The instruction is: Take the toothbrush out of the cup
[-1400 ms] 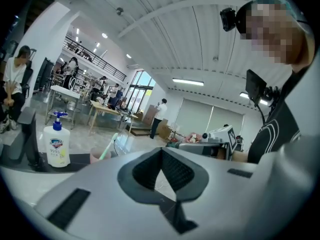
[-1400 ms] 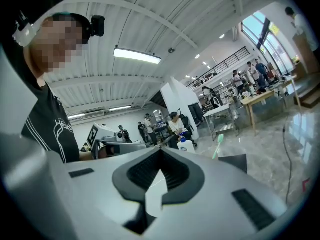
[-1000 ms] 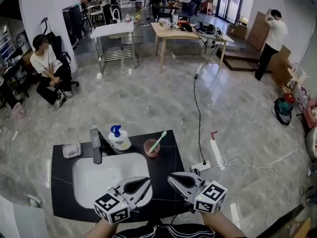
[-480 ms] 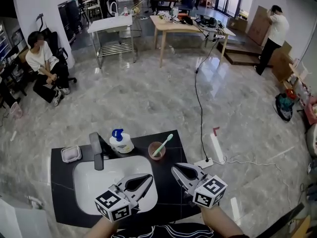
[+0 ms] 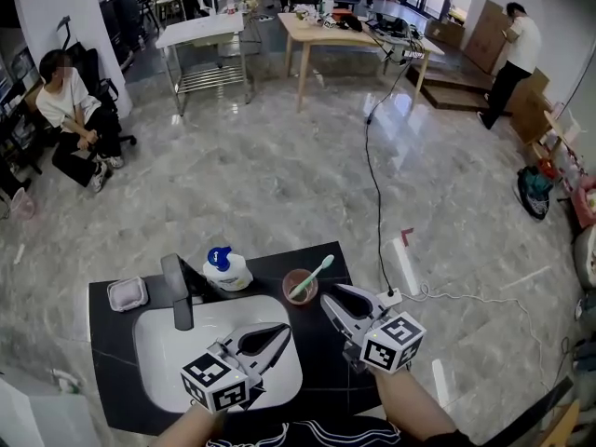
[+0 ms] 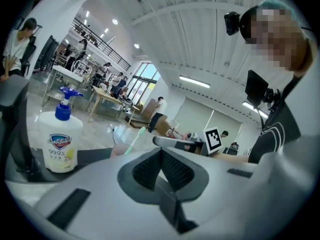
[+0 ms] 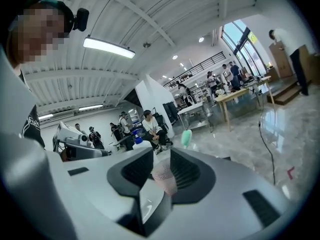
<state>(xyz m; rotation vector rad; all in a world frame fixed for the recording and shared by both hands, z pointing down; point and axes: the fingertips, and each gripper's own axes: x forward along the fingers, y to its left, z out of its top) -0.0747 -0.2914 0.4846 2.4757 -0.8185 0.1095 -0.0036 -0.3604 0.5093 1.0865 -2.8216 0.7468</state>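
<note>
A pink cup (image 5: 299, 286) stands on the black counter (image 5: 321, 366) to the right of the white basin (image 5: 177, 352), with a mint-green toothbrush (image 5: 314, 275) leaning out of it up and to the right. My right gripper (image 5: 337, 294) is just right of the cup, not touching it. Its jaws are opening, and through their gap the right gripper view shows the cup (image 7: 164, 176) a little ahead and the brush head (image 7: 186, 137) above. My left gripper (image 5: 281, 330) hovers over the basin's right part with its tips together and nothing in them.
A grey faucet (image 5: 177, 289), a soap pump bottle (image 5: 226, 270) and a small soap dish (image 5: 127, 293) line the back of the counter. On the floor to the right lie a power strip (image 5: 392, 297) and its cable. People and tables stand far behind.
Both grippers have moved forward towards the cup, the right one farther. The right jaws have parted from shut to open.
</note>
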